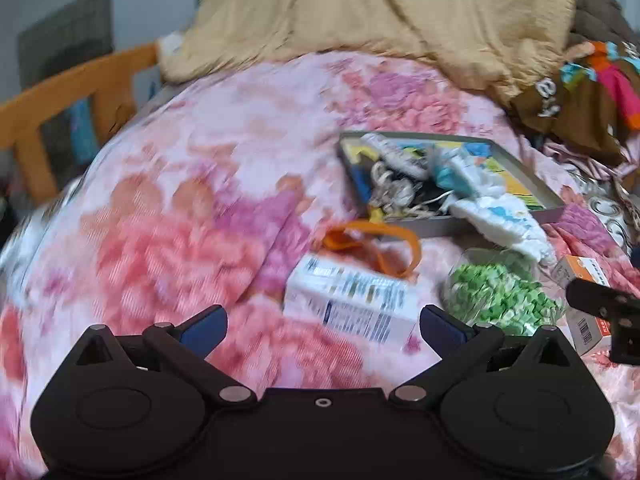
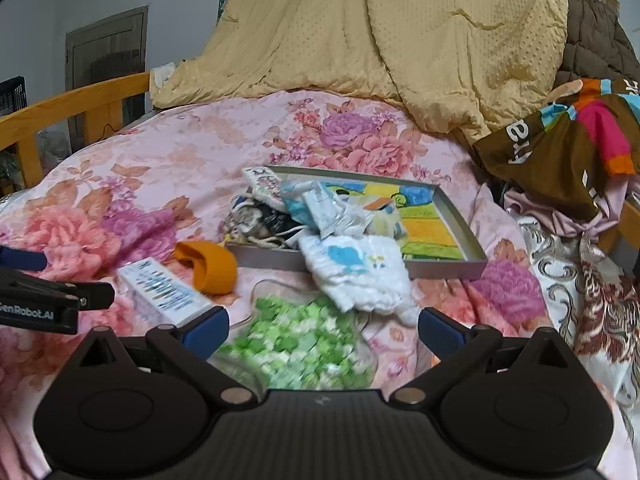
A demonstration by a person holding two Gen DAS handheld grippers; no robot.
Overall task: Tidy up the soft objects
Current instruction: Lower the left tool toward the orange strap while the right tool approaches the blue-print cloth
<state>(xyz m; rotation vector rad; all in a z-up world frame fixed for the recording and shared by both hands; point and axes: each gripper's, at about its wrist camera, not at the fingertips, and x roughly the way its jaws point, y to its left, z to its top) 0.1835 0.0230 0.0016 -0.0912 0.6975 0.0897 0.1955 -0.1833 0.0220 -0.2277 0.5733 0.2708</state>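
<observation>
Both jaws spread wide, gripping nothing. White cloth (image 2: 356,276) draped over tray (image 2: 448,268) rim, long axis running toward right gripper (image 2: 323,332). Only from left gripper (image 1: 323,330): small orange-striped box (image 1: 588,312).

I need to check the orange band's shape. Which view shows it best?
The right wrist view: the orange band is sharp there, lying beside the grey tray. In the left wrist view, motion blur smears it.
</observation>
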